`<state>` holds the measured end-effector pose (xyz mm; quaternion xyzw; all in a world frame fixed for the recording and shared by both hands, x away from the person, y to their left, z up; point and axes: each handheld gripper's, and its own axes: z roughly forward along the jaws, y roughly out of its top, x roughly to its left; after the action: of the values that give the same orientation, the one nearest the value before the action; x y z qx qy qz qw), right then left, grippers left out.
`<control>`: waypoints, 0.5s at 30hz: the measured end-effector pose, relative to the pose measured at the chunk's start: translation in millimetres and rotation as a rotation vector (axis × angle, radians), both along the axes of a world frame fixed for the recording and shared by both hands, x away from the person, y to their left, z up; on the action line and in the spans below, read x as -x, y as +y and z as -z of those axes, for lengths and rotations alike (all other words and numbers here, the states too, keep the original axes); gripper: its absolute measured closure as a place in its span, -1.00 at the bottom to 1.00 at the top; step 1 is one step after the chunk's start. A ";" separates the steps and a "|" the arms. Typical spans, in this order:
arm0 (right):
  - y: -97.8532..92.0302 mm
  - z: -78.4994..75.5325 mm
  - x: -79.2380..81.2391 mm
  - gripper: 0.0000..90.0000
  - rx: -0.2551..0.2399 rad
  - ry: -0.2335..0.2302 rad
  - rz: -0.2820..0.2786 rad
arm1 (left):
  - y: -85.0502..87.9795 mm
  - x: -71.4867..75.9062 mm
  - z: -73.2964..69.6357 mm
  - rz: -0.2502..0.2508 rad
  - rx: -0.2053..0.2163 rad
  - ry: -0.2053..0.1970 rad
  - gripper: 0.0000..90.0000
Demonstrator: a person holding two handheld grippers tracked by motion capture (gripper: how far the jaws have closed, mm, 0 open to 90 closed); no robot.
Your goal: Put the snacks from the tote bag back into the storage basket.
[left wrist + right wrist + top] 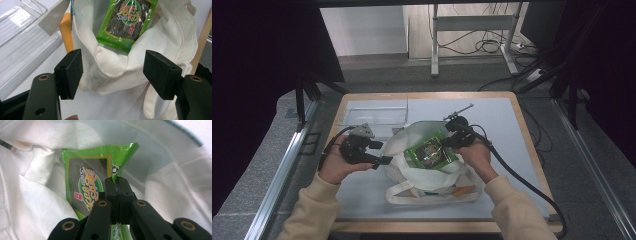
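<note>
Grey matting covers our table, with a clear plastic tray at the far left corner and dark curtains around. We work at a white cloth tote bag lying in the middle, its mouth turned up toward us. A green snack packet sits half in that mouth, its lower end still down inside the cloth.

To do this step well, we judge that the packet should travel straight along the opening, so its corners do not catch the hem, while the bag's rim stays spread and held down.

Our right gripper has its jaws pressed together on the packet's right edge, pinching the film near the top corner. Our left gripper stands spread wide, its pads on either side of the bag's folded rim without pressing on it.
</note>
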<state>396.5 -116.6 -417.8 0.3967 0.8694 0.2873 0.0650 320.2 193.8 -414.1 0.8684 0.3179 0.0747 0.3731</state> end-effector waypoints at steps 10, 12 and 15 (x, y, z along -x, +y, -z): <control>-19.1 -28.1 2.4 0.96 -0.055 -0.093 -0.012 | 0.1 -0.5 0.6 0.001 -0.001 -0.001 -0.30; -22.9 -33.2 2.7 0.96 -0.074 -0.102 -0.024 | -0.7 -0.1 1.1 -0.007 0.010 0.000 -0.30; -27.1 -38.9 4.4 0.96 -0.076 -0.126 -0.038 | -0.6 -0.3 1.0 -0.002 0.005 0.000 -0.30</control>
<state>392.2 -143.7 -378.8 0.3633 0.8594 0.3458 0.0992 320.5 193.2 -415.1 0.8671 0.3189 0.0744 0.3753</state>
